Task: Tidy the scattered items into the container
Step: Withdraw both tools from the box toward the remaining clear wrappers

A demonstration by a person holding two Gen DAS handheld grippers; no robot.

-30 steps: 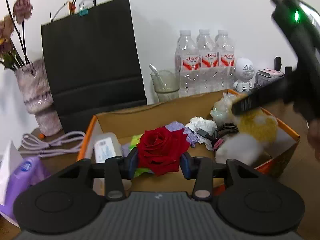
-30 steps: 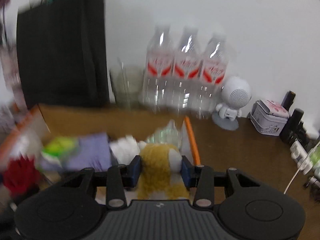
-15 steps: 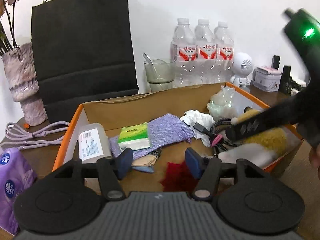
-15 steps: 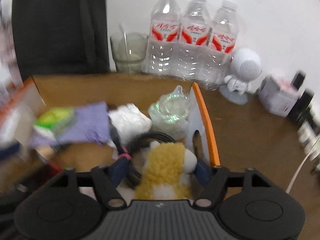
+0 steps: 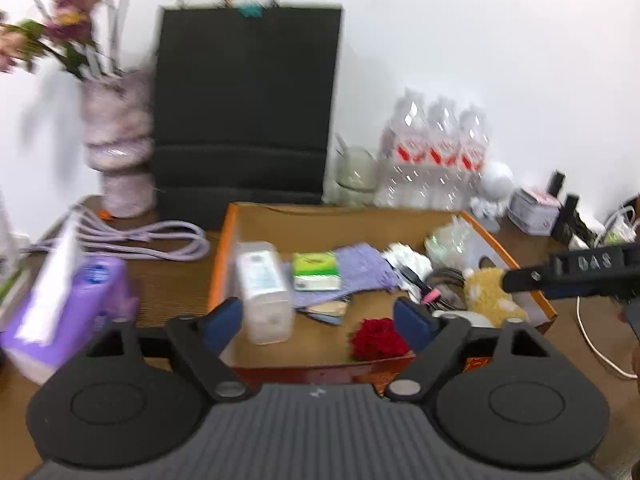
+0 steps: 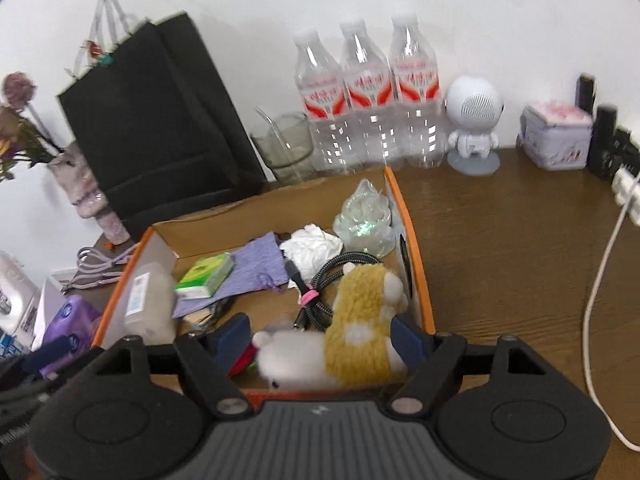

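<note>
Both grippers hang over the near edge of the cardboard box (image 5: 224, 248), their jaws having just been opening. The left gripper (image 5: 320, 318) stands wide and empty, with the red rose (image 5: 378, 338) lying loose on the box floor. The right gripper (image 6: 320, 334) has let go of the plush toy (image 6: 360, 320), which rests in the box's right corner beside a coiled cable (image 6: 320, 280).

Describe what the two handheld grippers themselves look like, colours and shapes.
Both match: the left gripper and right gripper have black angled fingers tipped with dark blue pads, silver pivot pins, two round black discs, and a ribbed grey body. Seen side-on, the right one carries raised lettering.
</note>
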